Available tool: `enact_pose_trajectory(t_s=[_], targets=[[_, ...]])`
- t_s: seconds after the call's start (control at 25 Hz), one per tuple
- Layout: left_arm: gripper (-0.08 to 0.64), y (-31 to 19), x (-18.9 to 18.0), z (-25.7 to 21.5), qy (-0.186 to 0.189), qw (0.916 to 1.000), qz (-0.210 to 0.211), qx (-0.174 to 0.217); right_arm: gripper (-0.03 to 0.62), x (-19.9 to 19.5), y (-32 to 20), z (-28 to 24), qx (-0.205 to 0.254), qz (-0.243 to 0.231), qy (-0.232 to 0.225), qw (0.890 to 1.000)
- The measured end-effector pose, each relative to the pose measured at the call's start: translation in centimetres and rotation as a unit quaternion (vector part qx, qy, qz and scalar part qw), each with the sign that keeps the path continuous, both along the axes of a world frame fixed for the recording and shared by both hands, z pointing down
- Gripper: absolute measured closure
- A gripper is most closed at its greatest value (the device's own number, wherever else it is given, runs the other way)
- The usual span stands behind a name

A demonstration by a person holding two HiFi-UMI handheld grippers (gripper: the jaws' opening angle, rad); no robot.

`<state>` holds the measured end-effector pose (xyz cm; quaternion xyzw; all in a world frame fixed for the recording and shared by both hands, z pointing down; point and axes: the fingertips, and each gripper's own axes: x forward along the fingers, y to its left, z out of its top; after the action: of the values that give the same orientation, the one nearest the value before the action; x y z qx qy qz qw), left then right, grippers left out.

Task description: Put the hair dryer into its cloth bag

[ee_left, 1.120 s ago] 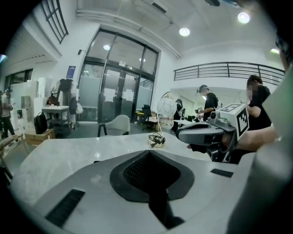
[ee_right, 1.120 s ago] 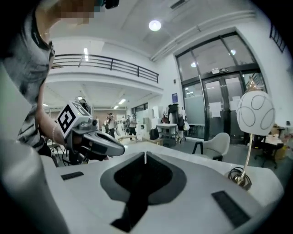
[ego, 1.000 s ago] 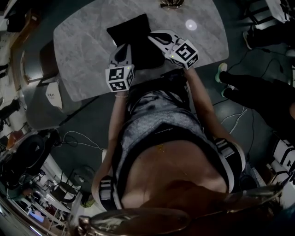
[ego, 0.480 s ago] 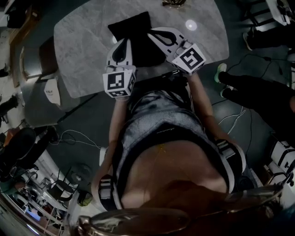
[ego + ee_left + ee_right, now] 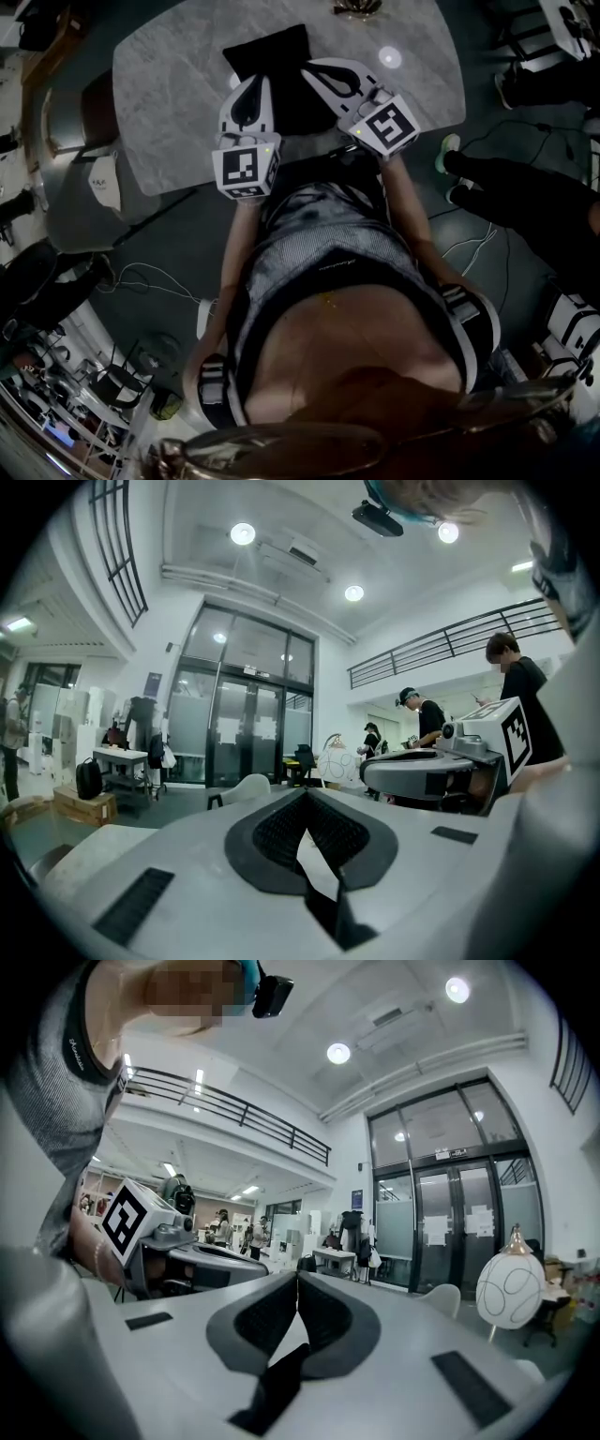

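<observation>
Looking down on a grey marble tabletop [image 5: 169,94], with the black cloth bag [image 5: 272,52] lying on it toward the far side, just short of a small golden ornament [image 5: 354,7] at the far edge. Holding the left tool [image 5: 253,82] and the right tool [image 5: 309,68] side by side over the bag's near half, noses angled toward each other, marker cubes back by the body. No telling from above whether either nose touches the cloth. Squeezed fully closed on the left, ribbed pads [image 5: 281,832] meeting along one seam. Same on the right, pads [image 5: 267,1321] pressed tight together. Showing a thin dark strip [image 5: 328,916] under the left seam and another [image 5: 272,1387] under the right, cord or mere gap impossible to say. Pointing out level across a bright hall toward tall glass doors [image 5: 450,1222].
</observation>
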<state>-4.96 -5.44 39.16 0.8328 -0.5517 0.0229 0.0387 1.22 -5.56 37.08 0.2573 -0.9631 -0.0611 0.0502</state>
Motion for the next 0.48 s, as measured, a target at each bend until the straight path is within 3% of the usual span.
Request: enact_pose_trajectory(t_s=[0.48], targets=[[0.552,0.41,0.04,0.47,-0.001,1.0000,0.002,-0.006,0.529,-0.16,0.28,0.45,0.000,0.004,0.004,1.000]])
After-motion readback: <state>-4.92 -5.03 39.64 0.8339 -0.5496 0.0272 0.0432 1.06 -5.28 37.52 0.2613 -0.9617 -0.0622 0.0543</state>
